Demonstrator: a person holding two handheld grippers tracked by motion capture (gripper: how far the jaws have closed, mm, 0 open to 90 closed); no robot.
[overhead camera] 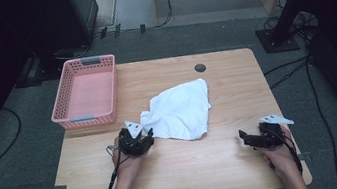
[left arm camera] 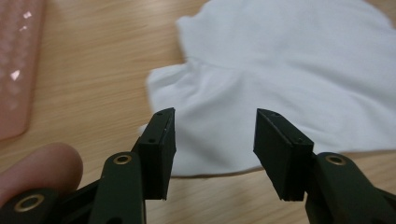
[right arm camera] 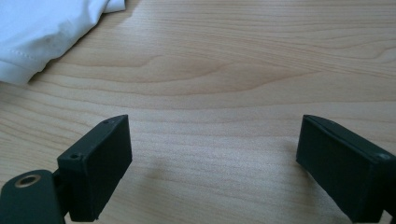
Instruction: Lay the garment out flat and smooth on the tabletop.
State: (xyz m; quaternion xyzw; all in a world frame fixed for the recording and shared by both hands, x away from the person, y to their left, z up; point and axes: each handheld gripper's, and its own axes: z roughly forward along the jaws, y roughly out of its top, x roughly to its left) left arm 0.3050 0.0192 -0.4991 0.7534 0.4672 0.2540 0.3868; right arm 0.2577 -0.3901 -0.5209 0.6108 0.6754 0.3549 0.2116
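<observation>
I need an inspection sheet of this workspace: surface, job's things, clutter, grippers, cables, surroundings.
Surface: wooden table, round grommet near far edge.
Job's things: crumpled white cloth at centre; pink basket on far left corner, looks empty.
Clutter: nothing seen.
Grippers: left gripper open at the cloth's near edge, not gripping; right gripper open above bare wood.
Cables: black cable trailing from left gripper.
Surroundings: grey floor, dark equipment, floor cables.

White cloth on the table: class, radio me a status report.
Left gripper open at the white cloth, fingers clear of it. Right gripper open over bare table. Pink basket aside, nothing in the way.
</observation>
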